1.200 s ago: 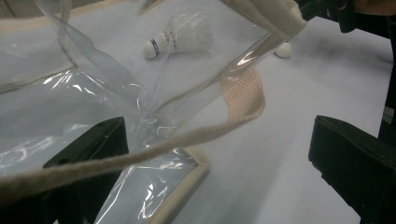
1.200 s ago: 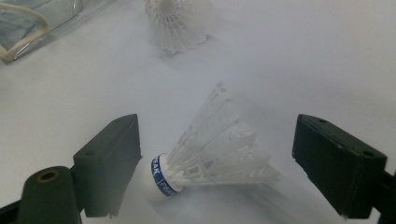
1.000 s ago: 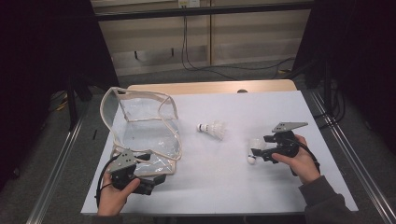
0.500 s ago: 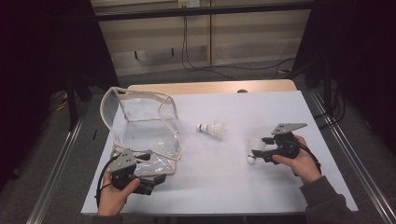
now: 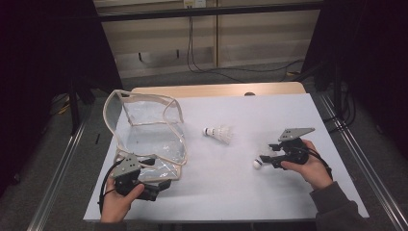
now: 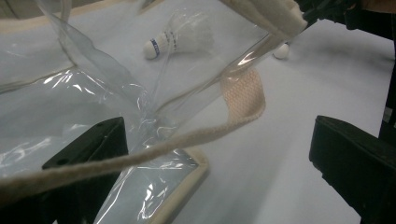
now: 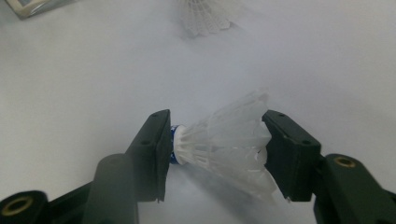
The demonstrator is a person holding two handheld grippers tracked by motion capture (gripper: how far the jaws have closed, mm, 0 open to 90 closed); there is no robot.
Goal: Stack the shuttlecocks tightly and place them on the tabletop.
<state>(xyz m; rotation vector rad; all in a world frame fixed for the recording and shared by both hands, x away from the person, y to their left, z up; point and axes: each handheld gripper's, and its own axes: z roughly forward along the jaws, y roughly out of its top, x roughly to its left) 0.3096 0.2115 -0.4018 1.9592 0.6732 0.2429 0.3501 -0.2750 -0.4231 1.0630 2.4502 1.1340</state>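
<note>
r claw (image 7: 215, 149) just closed on shuttlecock (image 7: 224, 144), on table (image 5: 269, 192).

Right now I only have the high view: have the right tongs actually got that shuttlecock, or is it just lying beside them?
Observer: In the right gripper view the shuttlecock lies crosswise between the right tongs, with its cork against one jaw and its feather rim against the other. The jaws have just been closing.
Operator: And the left tongs, are they shut on the bag?
Observer: No. In the left gripper view the left tongs stand wide open, and the cream strap of the clear bag runs across the gap between them.
</note>
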